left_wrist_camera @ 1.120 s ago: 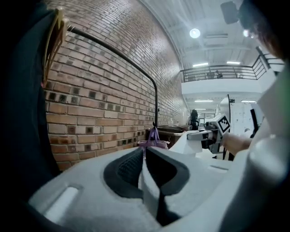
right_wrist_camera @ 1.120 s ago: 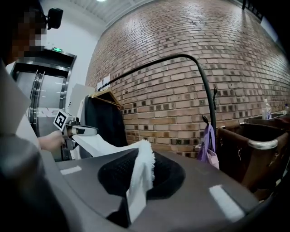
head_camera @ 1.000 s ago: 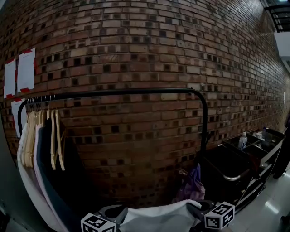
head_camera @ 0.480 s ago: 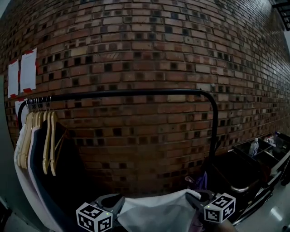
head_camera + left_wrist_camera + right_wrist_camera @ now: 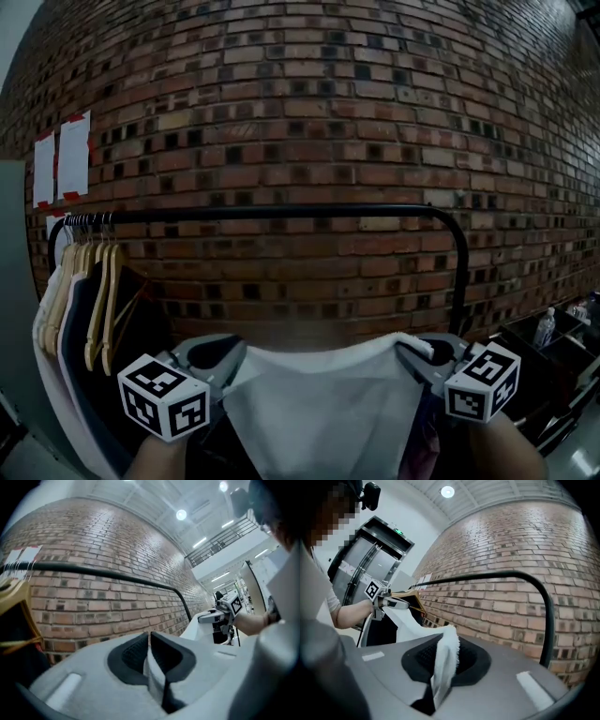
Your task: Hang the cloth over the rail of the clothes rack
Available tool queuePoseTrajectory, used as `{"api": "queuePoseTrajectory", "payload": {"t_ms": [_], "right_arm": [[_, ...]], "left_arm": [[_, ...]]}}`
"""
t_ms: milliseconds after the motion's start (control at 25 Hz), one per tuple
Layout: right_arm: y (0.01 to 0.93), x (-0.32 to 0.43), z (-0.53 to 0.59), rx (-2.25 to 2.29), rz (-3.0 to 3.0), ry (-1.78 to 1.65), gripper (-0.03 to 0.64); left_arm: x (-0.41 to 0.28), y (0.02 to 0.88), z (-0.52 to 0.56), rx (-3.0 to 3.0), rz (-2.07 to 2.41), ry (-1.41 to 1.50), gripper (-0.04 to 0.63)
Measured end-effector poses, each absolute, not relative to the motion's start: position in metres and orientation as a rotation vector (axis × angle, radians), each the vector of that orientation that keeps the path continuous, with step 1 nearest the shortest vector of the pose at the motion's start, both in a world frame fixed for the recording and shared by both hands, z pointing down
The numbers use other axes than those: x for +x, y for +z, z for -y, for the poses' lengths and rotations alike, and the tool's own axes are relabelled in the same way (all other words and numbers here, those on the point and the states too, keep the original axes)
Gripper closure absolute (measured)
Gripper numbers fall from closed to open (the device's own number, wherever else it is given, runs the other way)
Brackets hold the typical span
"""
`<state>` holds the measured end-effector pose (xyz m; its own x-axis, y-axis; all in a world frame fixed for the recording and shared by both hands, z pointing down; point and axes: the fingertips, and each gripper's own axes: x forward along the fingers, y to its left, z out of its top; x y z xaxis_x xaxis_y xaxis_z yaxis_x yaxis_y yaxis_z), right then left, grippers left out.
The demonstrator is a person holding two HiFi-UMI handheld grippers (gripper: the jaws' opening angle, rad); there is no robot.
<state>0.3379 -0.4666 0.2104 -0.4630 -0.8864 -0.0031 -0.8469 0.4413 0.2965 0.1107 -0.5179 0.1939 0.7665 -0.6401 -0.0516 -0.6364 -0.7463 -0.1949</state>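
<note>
My left claw point(image 5: 221, 352) and right claw point(image 5: 419, 349) each pinch a top corner of the white cloth point(image 5: 323, 403), which is stretched flat between them. The rail point(image 5: 281, 213) lies beyond and higher. I judge both corners should rise level, pass over the bar, and stay clear of the hangers point(image 5: 98, 300) at the left.

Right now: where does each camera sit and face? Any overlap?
Head view: on the head, facing brick wall and rail; left gripper, right gripper low, holding cloth.
Left gripper view: on that gripper, facing wall, angled right; own jaws, right hand.
Right gripper view: on that gripper, angled left toward hangers; own jaws, left forearm.
Shared by all: rail, cloth.
</note>
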Motion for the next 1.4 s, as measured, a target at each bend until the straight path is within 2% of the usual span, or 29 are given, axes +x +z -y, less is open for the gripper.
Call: {"api": "queuePoseTrajectory", "payload": {"t_ms": [360,880,1120,1400], "right_arm": [[0.048,0.338,0.480,1.499,2.554,-0.774,0.588],[-0.126,0.341,0.551,1.569,2.361,-1.030,0.588],[-0.157,0.349,0.600,1.574,2.261,-0.968,0.586],[-0.116,0.364,0.698,1.480,2.160,-0.598,0.586]], "left_arm": [[0.113,0.028,0.533,-2.576,-1.016,0.094,0.580],[0.113,-0.166,0.593,-2.280,-1.095,0.040,0.581],[0.130,-0.198,0.657,-2.275,-1.065,-0.056,0.581],[0.153,-0.148,0.750,-2.328,-0.981,-0.442,0.581]]}}
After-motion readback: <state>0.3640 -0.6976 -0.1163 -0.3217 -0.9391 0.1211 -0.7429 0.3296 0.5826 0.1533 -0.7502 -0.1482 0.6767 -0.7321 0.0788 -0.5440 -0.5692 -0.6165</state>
